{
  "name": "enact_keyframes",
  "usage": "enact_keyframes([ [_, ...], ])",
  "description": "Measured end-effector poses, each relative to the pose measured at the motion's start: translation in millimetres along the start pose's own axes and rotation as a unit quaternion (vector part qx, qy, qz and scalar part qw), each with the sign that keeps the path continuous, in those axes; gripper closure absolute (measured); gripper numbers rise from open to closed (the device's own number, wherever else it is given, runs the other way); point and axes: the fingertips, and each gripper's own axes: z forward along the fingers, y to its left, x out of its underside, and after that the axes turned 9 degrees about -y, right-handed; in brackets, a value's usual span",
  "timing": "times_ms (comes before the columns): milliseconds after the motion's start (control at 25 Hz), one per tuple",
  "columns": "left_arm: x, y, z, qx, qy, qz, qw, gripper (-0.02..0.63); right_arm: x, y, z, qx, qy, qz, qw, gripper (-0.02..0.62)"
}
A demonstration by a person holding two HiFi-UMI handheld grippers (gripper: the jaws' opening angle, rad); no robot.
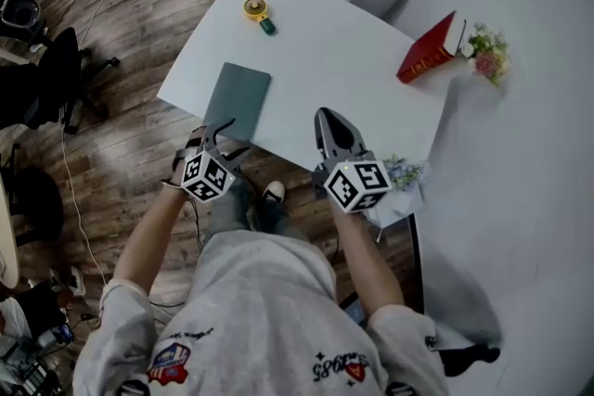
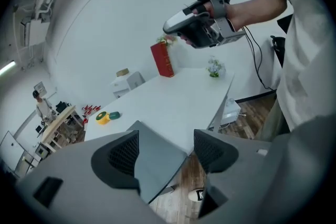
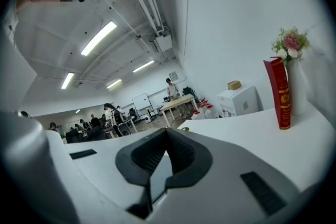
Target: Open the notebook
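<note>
The person's grey shirt [image 1: 260,311] fills the bottom of the head view. The closed grey-green notebook [image 1: 238,95] lies at the white table's [image 1: 353,60] near-left corner, its near end partly hidden by the left gripper [image 2: 164,148], whose jaws stand apart around that corner without pressing on it. At three o'clock, the right gripper [image 3: 167,130] has its jaws together. A small yellow round thing [image 1: 257,10] sits at twelve and a red book [image 1: 427,57] at two. The wooden floor [image 1: 139,14] lies around.

Left claw [image 1: 219,131] jaws wide apart, angled down; right claw [image 1: 327,118] jaws together.
</note>
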Motion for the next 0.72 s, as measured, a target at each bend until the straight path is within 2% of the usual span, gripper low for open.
enact_keyframes([
  [160,26.7,-12.5,16.2,0.036,0.034,0.042,0.9979,0.285,8.2,-3.5,3.2,0.001,0.007,0.013,1.000,0.594],
  [360,47.5,-16.9,33.6,0.045,0.055,0.086,0.9938,0.301,12.9,-10.2,-2.3,0.006,0.017,0.017,1.000,0.594],
  [720,71.2,-22.5,51.1,0.082,0.088,0.179,0.9765,0.357,13.3,-24.6,-13.7,0.031,0.021,0.017,0.999,0.594],
])
